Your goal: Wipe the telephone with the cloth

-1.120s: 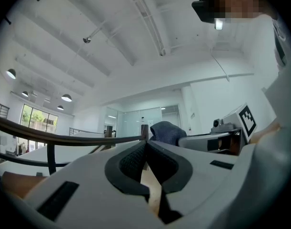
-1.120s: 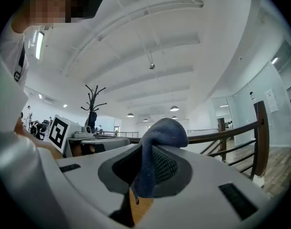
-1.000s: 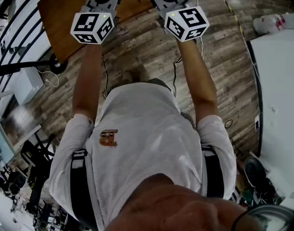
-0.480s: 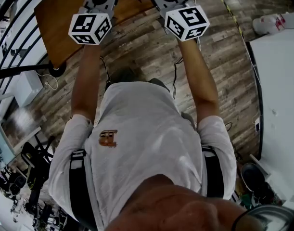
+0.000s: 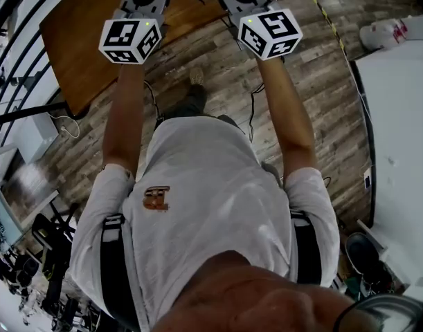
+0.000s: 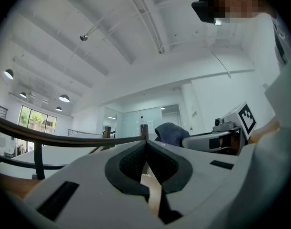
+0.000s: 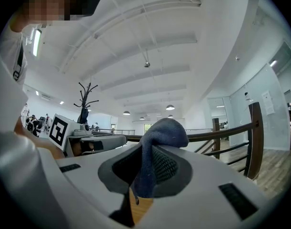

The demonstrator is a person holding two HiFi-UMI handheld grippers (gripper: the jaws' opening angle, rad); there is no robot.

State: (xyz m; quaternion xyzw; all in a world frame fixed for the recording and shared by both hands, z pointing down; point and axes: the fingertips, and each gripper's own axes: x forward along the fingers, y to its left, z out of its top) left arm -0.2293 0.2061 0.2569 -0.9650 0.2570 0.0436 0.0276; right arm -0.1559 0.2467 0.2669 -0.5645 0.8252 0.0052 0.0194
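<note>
Pinching the dark blue fabric cloth (image 7: 164, 130) in the right hand-held gripper (image 7: 146, 151), left hand-held gripper (image 6: 146, 149) pressed together and empty, near the brown wooden worktop (image 5: 93, 26); seeing no telephone in any view, so probably needing to locate it before pressing the cloth's free fold flat.

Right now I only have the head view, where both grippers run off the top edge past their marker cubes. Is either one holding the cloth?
Observer: Yes. In the right gripper view, the right gripper is shut on a dark blue fabric cloth, which bunches above the jaw tips.
Operator: And the left one?
Observer: The left gripper is shut and empty. Its black ribbed pads meet at the tips with nothing between them.
Operator: Any telephone ahead of them?
Observer: None shows. Both gripper views look up at a white ceiling and a dark curved railing.
</note>
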